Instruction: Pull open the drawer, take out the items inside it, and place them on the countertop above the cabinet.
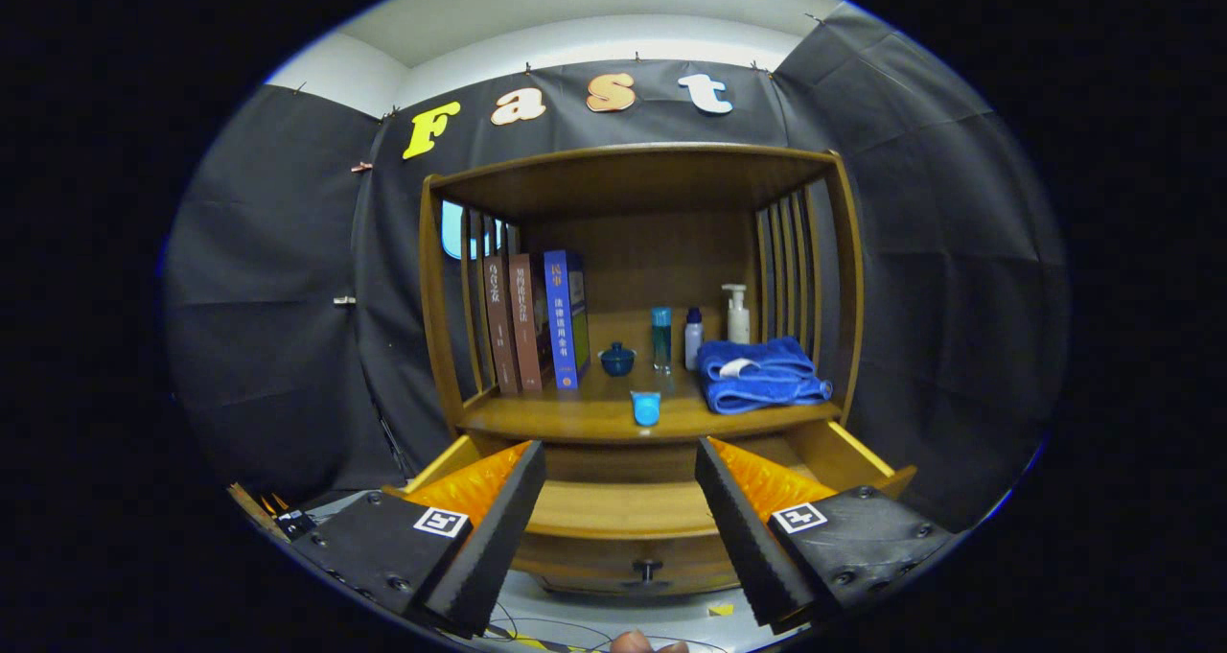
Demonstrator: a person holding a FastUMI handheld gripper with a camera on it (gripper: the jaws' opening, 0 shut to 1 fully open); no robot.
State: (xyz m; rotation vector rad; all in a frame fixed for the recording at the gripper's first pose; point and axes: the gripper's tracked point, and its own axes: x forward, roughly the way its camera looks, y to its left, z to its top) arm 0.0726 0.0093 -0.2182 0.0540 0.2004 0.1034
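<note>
1. I see my gripper with its fingers spread wide apart, gripping nothing; the gap between them looks straight onto the cabinet.
2. The cabinet is wooden, with slatted sides, and stands against the black cloth wall of the booth.
3. Its drawer is pulled open and sits just ahead of and between my fingers. The front panel with its small dark knob is nearest to me, low between the fingertips.
4. I can see the drawer's side walls and part of its wooden floor, but my fingers cover much of it, so I cannot tell what lies inside.
5. The countertop above the drawer lies beyond my fingers. A small light-blue cup stands near its front edge, about midway between my fingers.
6. Further back on the left, three books stand upright, side by side and touching: two brown and one blue.
7. Just right of the books sits a little dark-blue lidded pot, then a tall teal bottle, a small white bottle with a dark cap, and a white pump bottle at the back.
8. A folded blue towel lies on the right side of the countertop, in front of the pump bottle.
9. A fingertip of a person shows at the very bottom, below the drawer knob.
</note>
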